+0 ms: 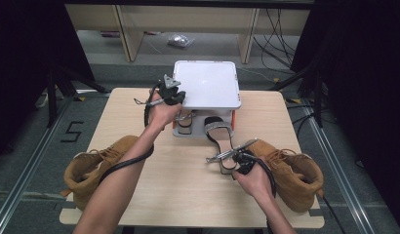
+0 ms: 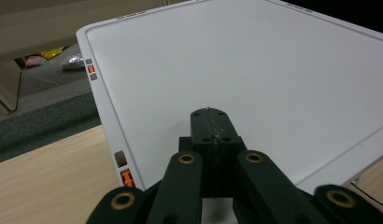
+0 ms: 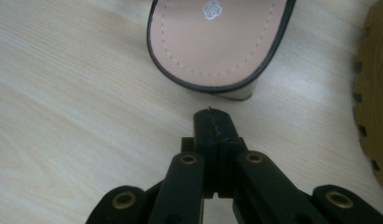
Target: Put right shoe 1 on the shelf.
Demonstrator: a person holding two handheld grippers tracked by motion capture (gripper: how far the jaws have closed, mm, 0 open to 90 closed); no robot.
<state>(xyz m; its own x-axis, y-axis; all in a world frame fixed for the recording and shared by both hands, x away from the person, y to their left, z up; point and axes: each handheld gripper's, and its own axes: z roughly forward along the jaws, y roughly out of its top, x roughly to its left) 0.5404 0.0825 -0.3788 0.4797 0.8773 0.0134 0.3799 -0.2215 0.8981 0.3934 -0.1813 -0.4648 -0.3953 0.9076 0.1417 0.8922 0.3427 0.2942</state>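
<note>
A white flat-topped rack [image 1: 208,83] with orange sides stands at the back middle of the wooden table. My left gripper [image 1: 180,97] sits at its front left corner; in the left gripper view its jaws [image 2: 209,115] are shut and empty over the white top [image 2: 255,65]. A black-edged sandal with a pink insole [image 1: 220,136] lies half out from under the rack, and a second sandal [image 1: 185,122] lies beneath it. My right gripper [image 1: 235,165] is by the first sandal's heel. In the right gripper view its shut, empty jaws [image 3: 211,114] stop just short of the heel [image 3: 217,42].
Two tan lace-up boots lie on the near table corners, one at the left [image 1: 98,165] and one at the right [image 1: 290,170], whose sole [image 3: 374,116] is close beside my right gripper. Bare wood [image 1: 183,185] lies between my forearms. Cables trail from both grippers.
</note>
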